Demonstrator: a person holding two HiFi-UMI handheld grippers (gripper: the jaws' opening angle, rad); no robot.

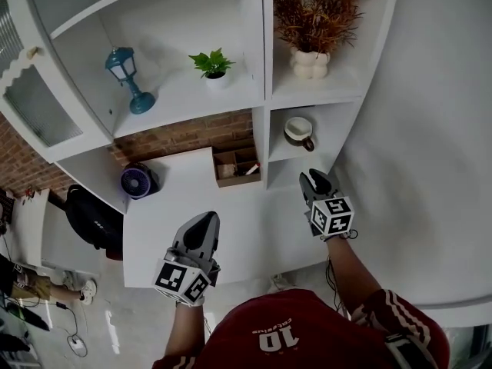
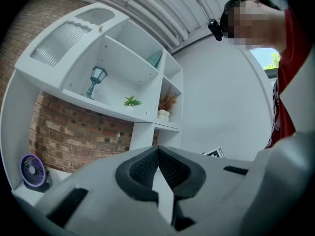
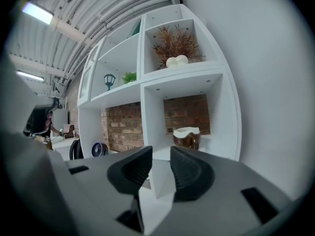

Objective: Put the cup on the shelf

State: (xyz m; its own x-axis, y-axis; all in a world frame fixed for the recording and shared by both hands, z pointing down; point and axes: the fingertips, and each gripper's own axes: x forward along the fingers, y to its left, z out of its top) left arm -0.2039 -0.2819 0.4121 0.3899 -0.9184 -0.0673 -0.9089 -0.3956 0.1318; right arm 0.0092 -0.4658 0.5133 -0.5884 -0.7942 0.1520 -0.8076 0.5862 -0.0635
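Right gripper point(image 1: 314, 181), head view: hovers over the white tabletop point(image 1: 254, 229), just near of the shelf's point(image 1: 264, 68) lower right cubby, where the cup point(image 1: 298, 131) stands upright. Left gripper view: left gripper point(image 2: 157, 154) tips pressed together, holding nothing. Right gripper view: jaws slightly parted, empty; the cup looks glazed, so probably rigid, slippery and breakable, best pinched across the rim.

The cup point(image 1: 298, 132) is brown with a white rim and a handle; it stands upright in the white shelf's point(image 1: 258, 37) lower right compartment.
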